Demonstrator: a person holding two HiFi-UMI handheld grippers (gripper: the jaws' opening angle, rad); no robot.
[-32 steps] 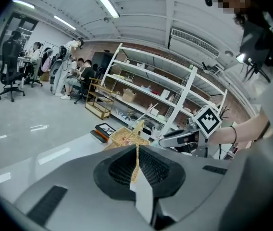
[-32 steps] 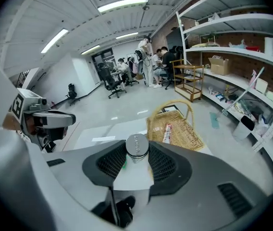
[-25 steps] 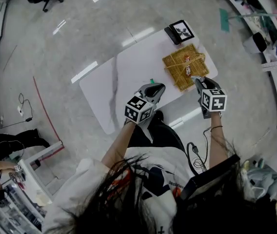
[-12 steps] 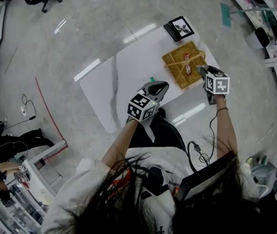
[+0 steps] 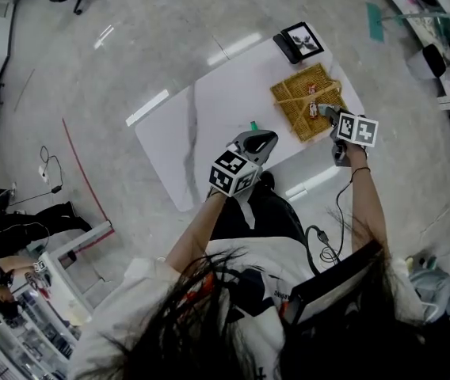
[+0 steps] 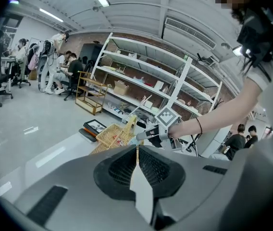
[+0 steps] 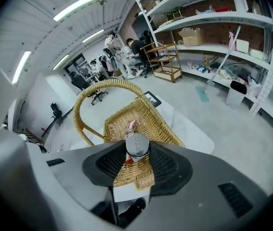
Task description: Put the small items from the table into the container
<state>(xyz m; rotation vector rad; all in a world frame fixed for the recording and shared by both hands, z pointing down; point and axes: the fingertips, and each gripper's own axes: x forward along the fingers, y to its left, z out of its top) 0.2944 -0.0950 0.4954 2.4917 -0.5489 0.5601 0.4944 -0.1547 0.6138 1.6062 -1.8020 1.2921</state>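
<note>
White counter point(image 5: 201, 125), wicker basket point(image 5: 292, 101) at its right end holding a red-and-white packet point(image 7: 130, 127), left gripper point(image 6: 137, 150) jaws pressed together and empty, right gripper point(image 5: 329, 112) jaws pinching a silver-topped little can point(image 7: 137, 145) over the basket, green item point(image 5: 253, 125) on the counter

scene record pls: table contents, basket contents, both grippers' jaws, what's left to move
table: white table, wicker basket at its right end in the head view
in basket: red-and-white packet
loose on table: small green item
right gripper: jaws shut on small silver cylinder, at the basket's near edge
left gripper: jaws together, empty
other: black-framed picture beyond the basket
</note>
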